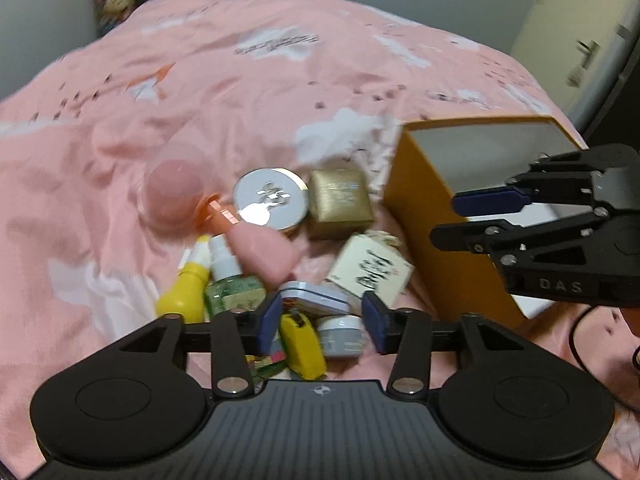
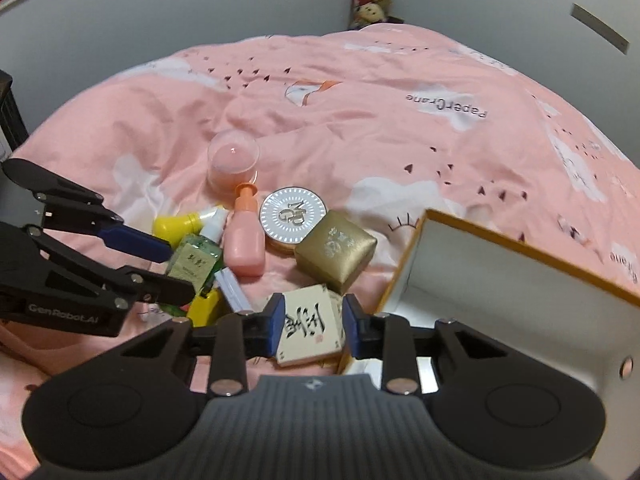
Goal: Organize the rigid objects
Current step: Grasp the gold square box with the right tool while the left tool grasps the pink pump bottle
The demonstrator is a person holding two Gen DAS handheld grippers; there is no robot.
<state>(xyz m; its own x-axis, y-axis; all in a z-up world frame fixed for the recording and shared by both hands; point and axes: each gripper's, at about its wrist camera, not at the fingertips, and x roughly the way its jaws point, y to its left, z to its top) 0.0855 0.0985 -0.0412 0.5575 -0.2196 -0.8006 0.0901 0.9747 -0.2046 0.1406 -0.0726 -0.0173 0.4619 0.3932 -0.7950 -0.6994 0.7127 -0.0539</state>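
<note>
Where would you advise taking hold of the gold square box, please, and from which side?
Grip the gold square box across two opposite flat side walls, coming down from above. It lies flat, lid up, and its straight sides suit parallel pads. The round compact crowds one edge, so probably close across the freer pair.

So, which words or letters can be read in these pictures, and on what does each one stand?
"DAS": right hand-held gripper, on its body.
"GenRobot.AI": left hand-held gripper, on its body.
"PaperCrane": pink bedsheet, upside down.
"MC": round compact.
Brush characters on the cream box and the green bottle's label: unreadable.
</note>
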